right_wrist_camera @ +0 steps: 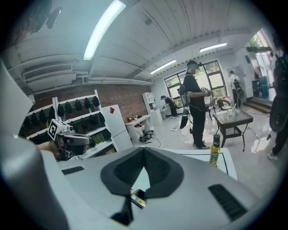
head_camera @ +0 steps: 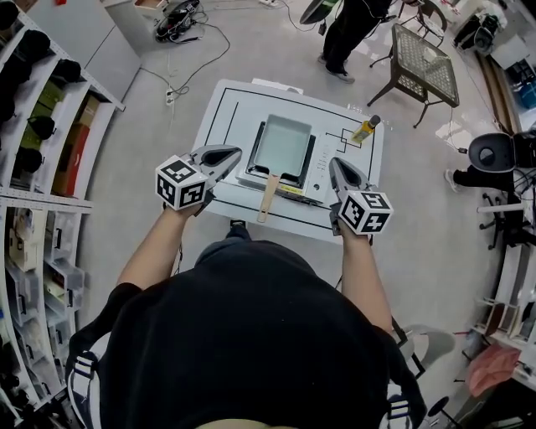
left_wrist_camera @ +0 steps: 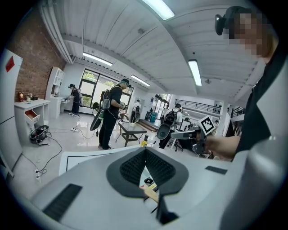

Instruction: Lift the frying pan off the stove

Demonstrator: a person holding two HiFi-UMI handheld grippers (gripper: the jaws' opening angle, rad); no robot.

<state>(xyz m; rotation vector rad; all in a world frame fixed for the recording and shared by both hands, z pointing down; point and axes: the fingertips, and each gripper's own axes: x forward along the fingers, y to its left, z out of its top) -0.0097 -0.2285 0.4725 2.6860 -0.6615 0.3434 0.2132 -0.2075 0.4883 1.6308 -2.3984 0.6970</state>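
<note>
A rectangular grey frying pan sits on a portable stove on the white table, its wooden handle pointing toward me. My left gripper hovers to the left of the stove, shut and holding nothing. My right gripper hovers to the stove's right, also shut and holding nothing. In the left gripper view the jaws meet, and a bit of the wooden handle shows below them. In the right gripper view the jaws are pressed together.
A yellow oil bottle lies on the table's far right corner. Beyond the table stand a person and a dark side table. Shelves line the left. Cables lie on the floor.
</note>
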